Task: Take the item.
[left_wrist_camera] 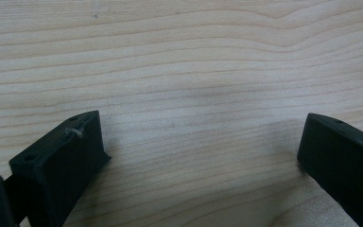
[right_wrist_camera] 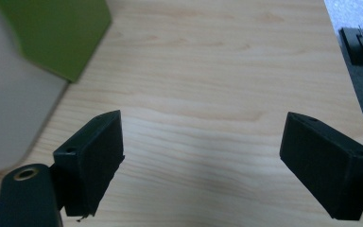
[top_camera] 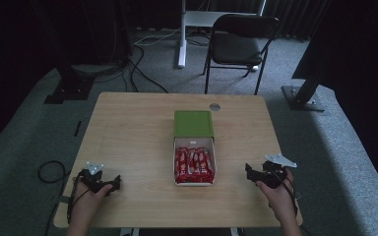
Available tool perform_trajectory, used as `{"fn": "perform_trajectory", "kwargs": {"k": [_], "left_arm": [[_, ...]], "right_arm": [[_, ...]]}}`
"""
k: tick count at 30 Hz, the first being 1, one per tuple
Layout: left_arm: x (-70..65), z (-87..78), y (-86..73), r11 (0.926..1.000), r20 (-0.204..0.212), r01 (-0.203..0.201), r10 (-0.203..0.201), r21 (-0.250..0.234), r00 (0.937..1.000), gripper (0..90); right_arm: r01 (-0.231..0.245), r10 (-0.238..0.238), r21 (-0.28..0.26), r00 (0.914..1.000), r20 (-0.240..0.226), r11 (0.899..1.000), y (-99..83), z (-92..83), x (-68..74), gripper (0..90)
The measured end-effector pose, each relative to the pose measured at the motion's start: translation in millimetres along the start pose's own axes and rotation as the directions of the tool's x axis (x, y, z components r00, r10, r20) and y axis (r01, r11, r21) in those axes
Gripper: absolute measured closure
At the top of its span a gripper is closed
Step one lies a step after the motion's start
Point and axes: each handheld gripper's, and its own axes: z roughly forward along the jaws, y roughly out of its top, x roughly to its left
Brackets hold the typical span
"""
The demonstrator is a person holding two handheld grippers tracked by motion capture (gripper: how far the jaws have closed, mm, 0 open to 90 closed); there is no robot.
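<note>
Near the middle of the pale wooden table (top_camera: 128, 128), a white cardboard tray (top_camera: 195, 183) of red-wrapped snack bars (top_camera: 194, 163) is sitting half drawn out of its green box sleeve (top_camera: 193, 123), leaving the bars exposed for picking. Left of that tray, the left gripper (top_camera: 107, 184) is resting with jaws spread wide and gripping nothing. Right of the tray, the right gripper (top_camera: 254, 173) is lying likewise wide apart and unloaded, apparently staged to approach.

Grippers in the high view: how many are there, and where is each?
2. The left gripper rests at the table's near-left corner; the right gripper is at its near-right edge. Both flank the open box of red packets.
</note>
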Motion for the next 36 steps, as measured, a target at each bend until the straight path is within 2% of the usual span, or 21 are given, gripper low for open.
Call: {"fn": "perform_trajectory", "kwargs": {"k": [4,11,17,25,36], "left_arm": [[-0.1,0.0,0.0,1.0000,-0.001,0.001,-0.001,0.000,1.0000,2.1],[-0.1,0.0,0.0,1.0000,-0.001,0.001,-0.001,0.000,1.0000,2.1],[-0.1,0.0,0.0,1.0000,-0.001,0.001,-0.001,0.000,1.0000,2.1],[-0.2,0.0,0.0,1.0000,-0.001,0.001,-0.001,0.000,1.0000,2.1],[-0.1,0.0,0.0,1.0000,-0.001,0.001,-0.001,0.000,1.0000,2.1]], "right_arm": [[0.017,-0.018,-0.010,0.9997,-0.015,1.000,5.4,-3.6,8.6,13.8],[-0.001,0.000,-0.037,0.9991,-0.041,0.999,13.1,-6.2,21.4,13.8],[0.022,-0.025,-0.044,0.9971,-0.072,0.999,17.7,-6.8,36.8,13.8],[0.015,-0.022,-0.073,0.9955,-0.092,0.997,22.8,-7.8,53.5,13.8],[0.041,-0.055,-0.100,0.9886,-0.140,0.994,37.6,-9.4,81.7,13.9]]}}
